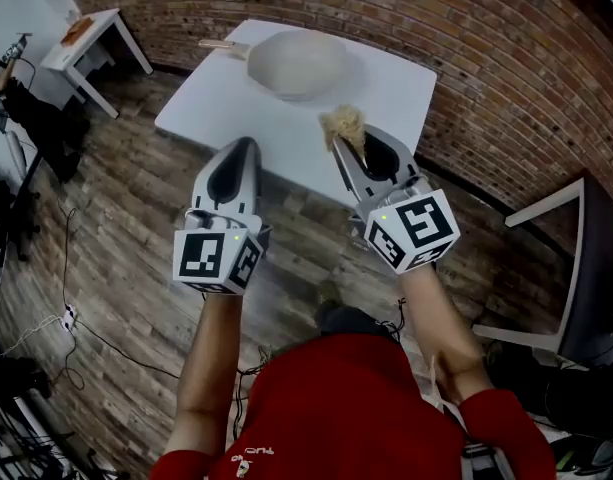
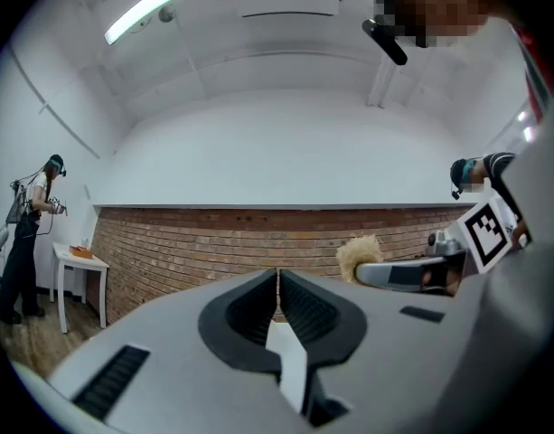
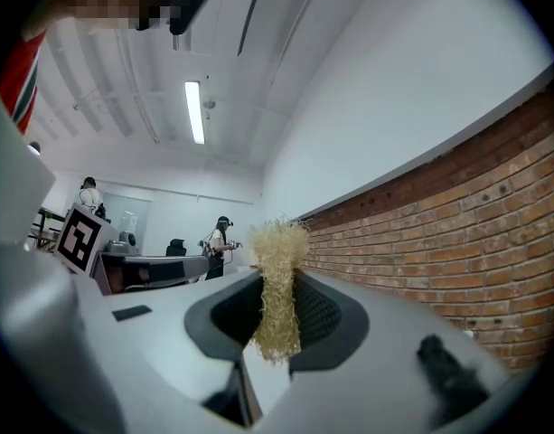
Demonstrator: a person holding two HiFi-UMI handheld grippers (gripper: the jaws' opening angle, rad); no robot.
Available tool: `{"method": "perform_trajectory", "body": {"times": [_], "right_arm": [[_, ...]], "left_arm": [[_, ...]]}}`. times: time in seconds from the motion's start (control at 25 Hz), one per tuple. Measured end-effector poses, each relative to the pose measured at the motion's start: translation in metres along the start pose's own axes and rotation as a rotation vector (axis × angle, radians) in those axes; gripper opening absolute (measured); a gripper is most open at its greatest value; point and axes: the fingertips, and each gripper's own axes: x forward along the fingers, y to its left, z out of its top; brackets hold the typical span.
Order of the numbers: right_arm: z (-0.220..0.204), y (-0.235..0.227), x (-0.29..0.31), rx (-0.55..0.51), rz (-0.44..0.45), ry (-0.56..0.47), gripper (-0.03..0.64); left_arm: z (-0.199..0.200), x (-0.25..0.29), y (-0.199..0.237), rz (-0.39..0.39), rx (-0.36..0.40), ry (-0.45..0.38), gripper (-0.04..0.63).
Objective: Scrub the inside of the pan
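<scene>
A pale grey pan [image 1: 296, 63] with a wooden handle [image 1: 218, 45] rests on the white table [image 1: 386, 93] ahead of me. My right gripper [image 1: 346, 140] is shut on a straw-coloured scrubber [image 1: 345, 124], held up in the air near the table's front edge; the scrubber [image 3: 278, 283] sticks out between the jaws. My left gripper [image 1: 248, 148] is shut with nothing in it, raised beside the right one and short of the table. From the left gripper view both the scrubber [image 2: 356, 256] and the right gripper [image 2: 412, 272] show to the right. Both grippers point up at the wall.
A brick wall [image 1: 466, 48] curves behind the table. A small white side table [image 1: 91, 38] stands far left. A dark chair [image 1: 576, 278] sits at the right. Cables trail over the wooden floor [image 1: 116, 268]. Other people [image 2: 28, 233] stand in the room.
</scene>
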Motion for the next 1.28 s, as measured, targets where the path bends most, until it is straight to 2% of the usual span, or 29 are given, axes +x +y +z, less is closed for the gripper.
{"method": "perform_trajectory", "body": {"times": [0.32,0.72,1.28], "right_arm": [[-0.004,-0.07,0.068,0.021,0.021,0.021,0.087],[-0.022,-0.115,0.129,0.033,0.013,0.058,0.086],[-0.045,-0.151,0.265,-0.012,-0.091,0.106,0.086]], "left_arm": [[-0.006,0.087,0.029,0.04,0.04,0.017,0.022],[-0.022,0.148,0.072,0.063,0.038,0.035,0.023],[-0.047,0.256,0.177,-0.019,0.044,0.026,0.021]]}}
